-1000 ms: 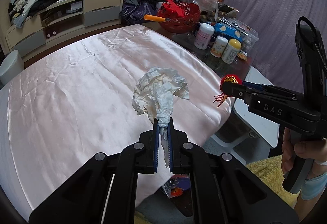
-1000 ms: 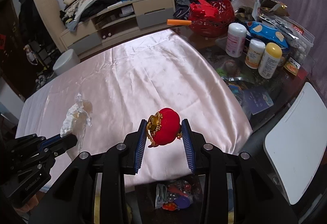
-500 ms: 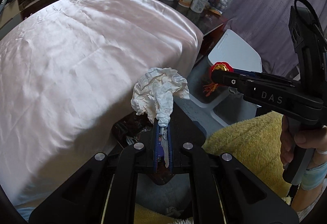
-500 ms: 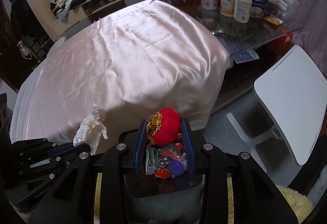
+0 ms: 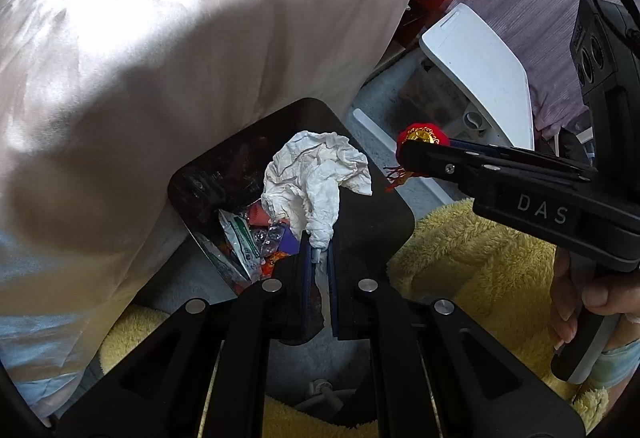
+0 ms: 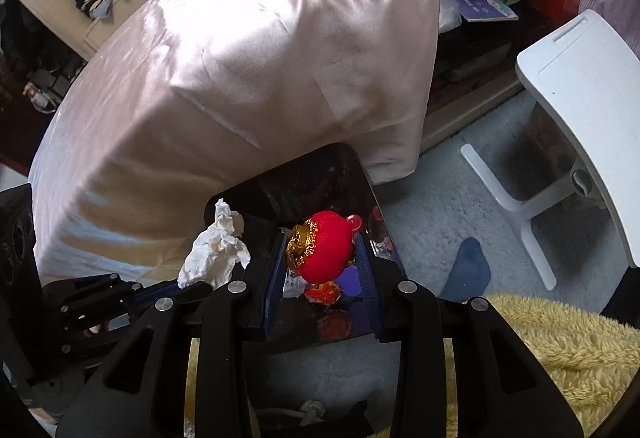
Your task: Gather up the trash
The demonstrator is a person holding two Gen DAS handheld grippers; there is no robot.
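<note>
- Both tongs hang right over the black trash bin point(image 5: 396, 214), so that what they hold can fall straight in.
- Left tongs point(image 5: 319, 258) are pinched tight on the twisted tail of a crumpled white tissue point(image 5: 316, 178). The puffy part sticks up past the tips, above the open mouth of the bin.
- Holding it by the thin tail makes sense, because the flat pads can squeeze that part well and the fluffy part hangs free.
- Right tongs point(image 6: 322, 258) are clamped on a small red lantern toy point(image 6: 324, 250) with a gold cap. The jaws press it from both sides, so the round thing does not roll out.
- From the left camera, the lantern's little red tassel dangles beside the bin's far edge.
- Inside the bin there is already other trash point(image 5: 244, 238): a white and green wrapper, clear plastic, and some red and purple bits.
- Next to the bin stands the desk, covered by a shiny pink cloth point(image 5: 180, 38) that hangs down its side. The bin sits close to it, so the trip from desk to bin is short.
- A yellow fluffy rug point(image 5: 480, 258) lies on the floor by the bin, and a white stool point(image 6: 580, 98) stands to the right.
- I think the next step is to let go of both things. The tissue is light and may cling to the pads, so a small shake may help.
</note>
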